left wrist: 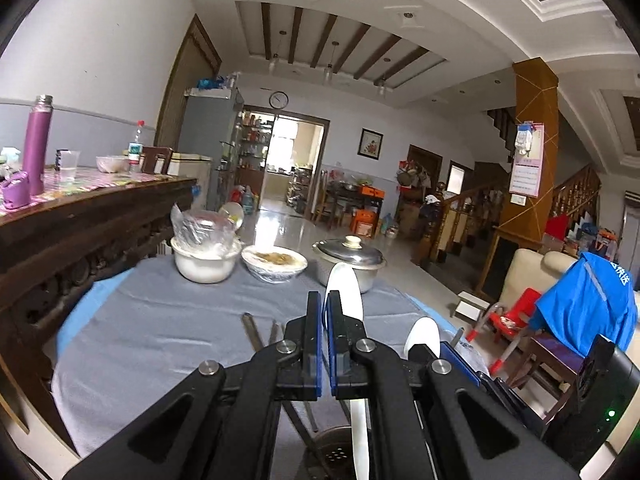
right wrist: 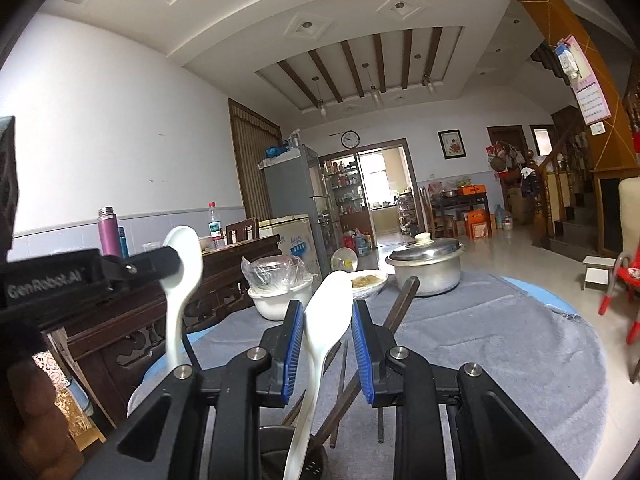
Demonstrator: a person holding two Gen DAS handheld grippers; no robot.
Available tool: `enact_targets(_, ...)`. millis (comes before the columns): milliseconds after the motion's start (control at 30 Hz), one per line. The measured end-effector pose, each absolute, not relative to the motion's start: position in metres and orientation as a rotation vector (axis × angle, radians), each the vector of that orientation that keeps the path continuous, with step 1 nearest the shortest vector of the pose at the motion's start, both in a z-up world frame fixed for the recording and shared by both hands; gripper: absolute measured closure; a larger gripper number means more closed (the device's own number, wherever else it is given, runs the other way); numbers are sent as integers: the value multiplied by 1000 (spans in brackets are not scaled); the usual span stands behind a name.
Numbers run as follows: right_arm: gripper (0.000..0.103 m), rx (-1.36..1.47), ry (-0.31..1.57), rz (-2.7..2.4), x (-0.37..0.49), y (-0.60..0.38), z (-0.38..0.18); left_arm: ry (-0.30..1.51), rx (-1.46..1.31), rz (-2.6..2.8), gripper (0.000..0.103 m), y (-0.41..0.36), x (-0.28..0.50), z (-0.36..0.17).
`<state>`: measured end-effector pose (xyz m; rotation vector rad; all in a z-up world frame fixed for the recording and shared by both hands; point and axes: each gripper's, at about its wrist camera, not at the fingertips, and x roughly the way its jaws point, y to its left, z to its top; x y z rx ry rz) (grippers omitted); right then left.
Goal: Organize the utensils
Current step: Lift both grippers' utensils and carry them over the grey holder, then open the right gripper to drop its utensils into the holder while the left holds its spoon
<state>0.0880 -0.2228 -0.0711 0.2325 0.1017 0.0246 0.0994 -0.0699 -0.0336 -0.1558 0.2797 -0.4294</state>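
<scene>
So the biggest thing here is the round table (left wrist: 160,332), covered with a grey cloth over a blue one. At its far edge sit a steel pot (left wrist: 348,262) with its lid on, a shallow bowl of food (left wrist: 274,264) under plastic wrap, and a white bowl (left wrist: 205,258) with a crumpled plastic bag on top. A dark wooden sideboard (left wrist: 80,216) runs along the left, with a purple flask (left wrist: 35,144) standing on it.

The left gripper (left wrist: 325,344) is held level above the near part of the table, pointing toward the pot. Its blue pads are pinched nearly together on the neck of a white spoon (left wrist: 345,288); the spoon's bowl sticks up past the fingertips and the handle hangs straight down below them. In the right wrist view you can see that same spoon (right wrist: 182,264) from the side, upright, off to the left.

The right gripper (right wrist: 326,344) sits just right of the left one, also level, with its fingers spread well apart. A second white spoon (right wrist: 326,312) stands between the pads without clearly touching either, though I can't tell for sure. Its handle drops into a dark perforated utensil holder (right wrist: 280,452) at the near edge, leaning a bit. Dark chopsticks (right wrist: 400,300) stand in the same holder, tilted to the right.
</scene>
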Motion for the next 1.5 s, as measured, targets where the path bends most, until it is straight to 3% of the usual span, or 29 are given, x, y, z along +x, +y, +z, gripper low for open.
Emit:
enact_targets(933, 75, 185, 171, 84, 73, -220, -86, 323, -80, -379, 101, -82, 92, -79)
enact_targets(1500, 75, 160, 184, 106, 66, -211, -85, 262, -110, -378, 101, -70, 80, -81)
